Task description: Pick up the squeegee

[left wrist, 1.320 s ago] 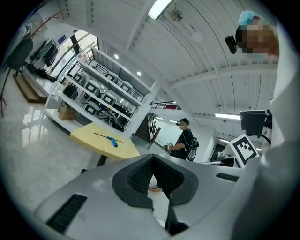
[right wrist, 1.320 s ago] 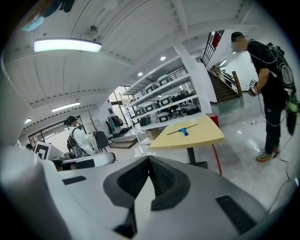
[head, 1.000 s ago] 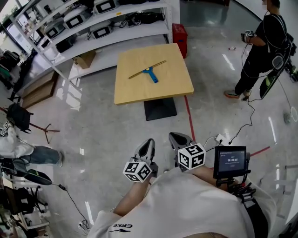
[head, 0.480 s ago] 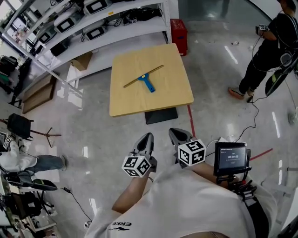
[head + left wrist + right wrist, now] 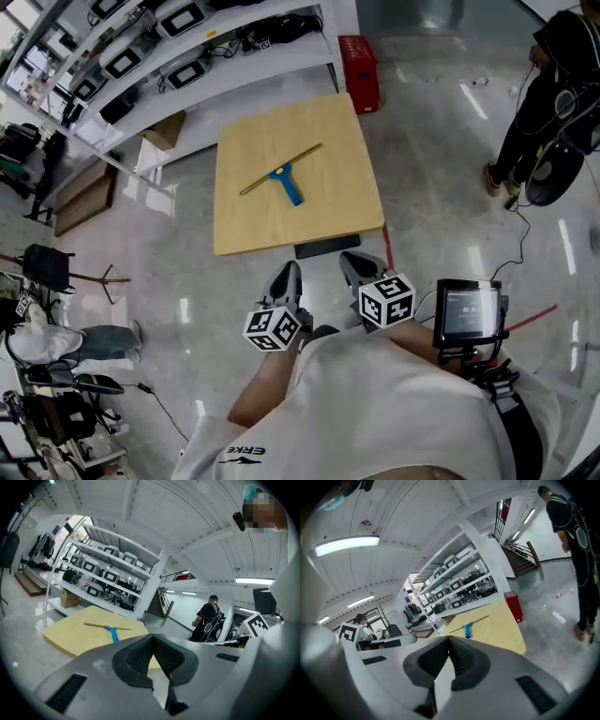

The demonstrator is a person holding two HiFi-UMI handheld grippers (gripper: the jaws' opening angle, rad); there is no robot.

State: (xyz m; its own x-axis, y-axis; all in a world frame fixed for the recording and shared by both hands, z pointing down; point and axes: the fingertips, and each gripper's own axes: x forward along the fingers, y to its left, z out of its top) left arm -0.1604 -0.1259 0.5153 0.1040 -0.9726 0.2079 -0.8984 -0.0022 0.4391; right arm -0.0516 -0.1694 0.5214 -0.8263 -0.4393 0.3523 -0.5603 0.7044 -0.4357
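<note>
The squeegee (image 5: 284, 178) has a blue handle and a long brass-coloured blade, and it lies flat near the middle of the square wooden table (image 5: 333, 211). Both grippers hover over the floor just short of the table's near edge, touching nothing. My left gripper (image 5: 287, 272) is shut and empty, its pads meeting at the tip. My right gripper (image 5: 352, 262) is beside it, also shut and empty. The left gripper view has the squeegee (image 5: 108, 629) far ahead beyond the closed jaws (image 5: 152, 637). The right gripper view also shows the squeegee (image 5: 467, 627) ahead of its gripper (image 5: 450, 640).
White shelving (image 5: 187, 42) with devices runs behind the table, with a red crate (image 5: 359, 58) at its end and a cardboard box (image 5: 165, 130) below. A person (image 5: 553, 89) stands at the far right. Cables and a red tape line (image 5: 386, 253) cross the glossy floor.
Both grippers have moved forward across the floor toward the table, which now sits nearer in the head view. The squeegee has not shifted on the table. Both jaws stayed shut.
</note>
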